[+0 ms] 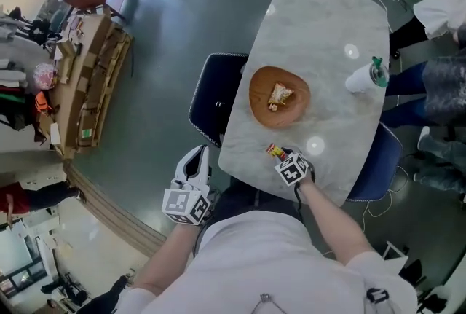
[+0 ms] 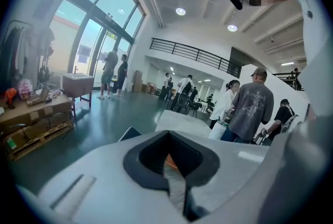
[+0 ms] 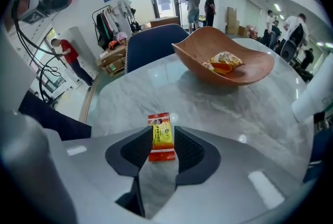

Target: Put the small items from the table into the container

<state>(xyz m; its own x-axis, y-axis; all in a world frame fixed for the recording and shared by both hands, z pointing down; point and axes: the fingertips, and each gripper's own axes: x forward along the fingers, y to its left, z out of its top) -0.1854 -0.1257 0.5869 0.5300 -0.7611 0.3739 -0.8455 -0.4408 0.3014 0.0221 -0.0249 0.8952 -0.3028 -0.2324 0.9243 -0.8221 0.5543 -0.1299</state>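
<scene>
Two fingers of the right gripper (image 3: 160, 132) stand apart with a red-and-yellow sachet (image 3: 162, 137) lying flat on the counter (image 3: 234, 114) between them. The dark pads sit just beside its long edges, and no squeeze on it can be seen. From the head view, this gripper points steeply down at the near end of the marble top, on the person's side of the wooden bowl (image 3: 237, 76), with the sachet between it and the bowl. The bowl, apart from the sachet, already holds one crinkled orange-and-yellow snack packet (image 3: 222, 62). Both fingers of the left gripper (image 2: 167, 134) meet at the tips, leaving only a thin slit behind them, and nothing is between them. That gripper hangs off the counter's edge, nearer the person than the bowl, beside a dark blue chair (image 1: 211, 97) tucked against the counter on the bowl's left. On the bowl's right, toward the counter's other edge, stands a white cup with a green straw (image 1: 362, 77). Several people stand on the green floor beyond the bowl.
</scene>
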